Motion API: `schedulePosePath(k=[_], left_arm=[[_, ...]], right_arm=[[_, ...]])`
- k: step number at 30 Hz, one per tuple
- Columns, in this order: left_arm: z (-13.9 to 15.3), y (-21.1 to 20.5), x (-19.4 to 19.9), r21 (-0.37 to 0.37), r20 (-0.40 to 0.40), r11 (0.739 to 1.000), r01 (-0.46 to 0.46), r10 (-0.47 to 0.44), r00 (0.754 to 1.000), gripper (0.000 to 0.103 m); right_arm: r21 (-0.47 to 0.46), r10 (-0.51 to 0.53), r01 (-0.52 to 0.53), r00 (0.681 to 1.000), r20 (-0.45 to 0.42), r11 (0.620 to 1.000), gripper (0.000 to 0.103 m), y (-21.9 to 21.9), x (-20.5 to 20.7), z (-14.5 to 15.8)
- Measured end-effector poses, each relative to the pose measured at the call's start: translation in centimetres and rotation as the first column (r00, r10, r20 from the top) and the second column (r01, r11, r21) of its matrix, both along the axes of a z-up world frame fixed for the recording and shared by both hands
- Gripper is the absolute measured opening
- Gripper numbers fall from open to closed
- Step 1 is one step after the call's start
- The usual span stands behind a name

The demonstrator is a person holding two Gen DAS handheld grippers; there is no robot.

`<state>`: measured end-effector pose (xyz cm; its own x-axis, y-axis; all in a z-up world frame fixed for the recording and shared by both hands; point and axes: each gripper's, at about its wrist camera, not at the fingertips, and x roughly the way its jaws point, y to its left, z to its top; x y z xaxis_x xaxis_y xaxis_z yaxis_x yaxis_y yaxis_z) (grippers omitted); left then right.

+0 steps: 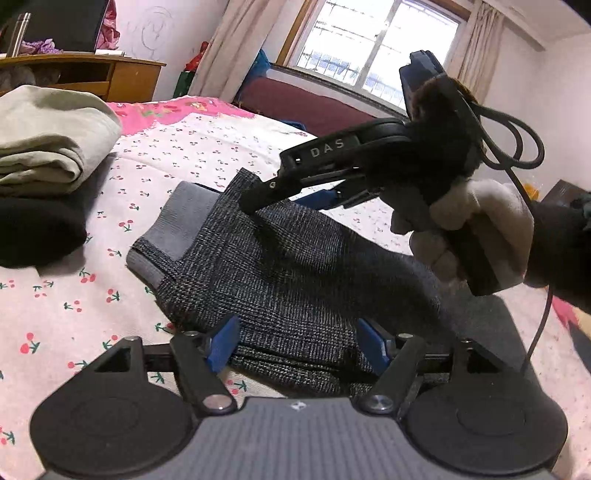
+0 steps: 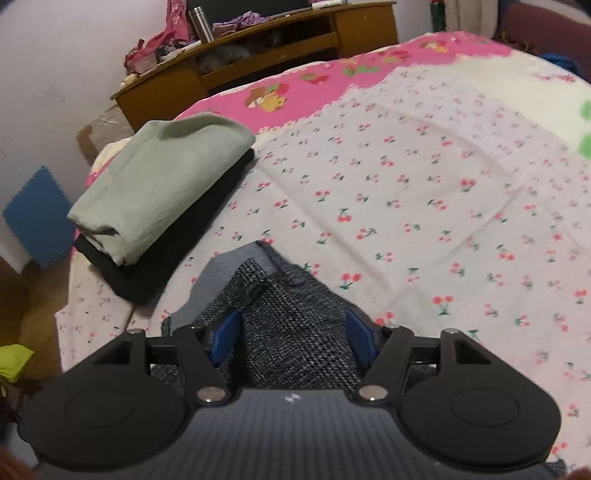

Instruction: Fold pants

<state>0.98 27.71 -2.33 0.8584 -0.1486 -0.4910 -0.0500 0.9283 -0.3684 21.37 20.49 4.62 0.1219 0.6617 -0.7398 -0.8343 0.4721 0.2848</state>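
The dark grey checked pants (image 1: 280, 273), with a plain grey waistband (image 1: 184, 218), lie folded into a compact stack on the cherry-print bedsheet (image 1: 74, 302). My left gripper (image 1: 299, 343) is open, its blue pads either side of the stack's near edge. My right gripper (image 2: 291, 339) is also open, straddling the pants (image 2: 291, 325) from above. In the left wrist view the right gripper's body (image 1: 332, 162) is held by a gloved hand (image 1: 476, 229) and presses down on the far part of the stack.
A folded pale green garment (image 2: 155, 184) lies on a folded black one (image 2: 166, 251) at the bed's left edge. A wooden desk (image 2: 258, 48) with a steel flask (image 2: 201, 22) stands behind. A window (image 1: 373, 48) and a maroon bench are at the far side.
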Motion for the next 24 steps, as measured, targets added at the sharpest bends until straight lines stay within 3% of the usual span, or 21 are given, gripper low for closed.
schedulePosePath(k=[5,8,13,16,20,24], left_arm=[[0.1,-0.5,0.5,0.044,-0.009,0.999,0.008,-0.008,1.000,0.083],[0.2,-0.4,0.7,0.043,-0.005,0.999,0.007,-0.007,1.000,0.083],[0.4,0.2,-0.1,0.031,0.027,0.998,-0.049,0.048,0.998,0.083],[0.8,0.9,-0.5,0.048,0.051,0.994,-0.101,0.098,0.994,0.086],[0.1,1.7,0.5,0.068,0.008,0.989,-0.134,0.134,0.991,0.090],[-0.8,2.0,0.9,0.041,-0.037,0.984,-0.171,0.173,0.984,0.091]], right_arm=[[-0.026,0.019,-0.018,1.000,0.009,0.999,0.016,0.4,-1.2,1.0],[0.005,0.012,-0.012,0.998,-0.054,1.000,0.014,-0.6,-0.7,1.6],[-0.023,0.068,-0.069,0.997,-0.028,0.997,0.018,-0.3,-0.7,1.0],[-0.014,0.090,-0.091,0.995,-0.032,0.996,0.039,0.3,-0.3,0.2],[-0.054,0.129,-0.129,0.992,-0.007,0.990,0.048,1.3,-1.0,-0.6],[-0.057,0.126,-0.126,0.992,0.012,0.990,0.039,0.9,-1.1,-0.3]])
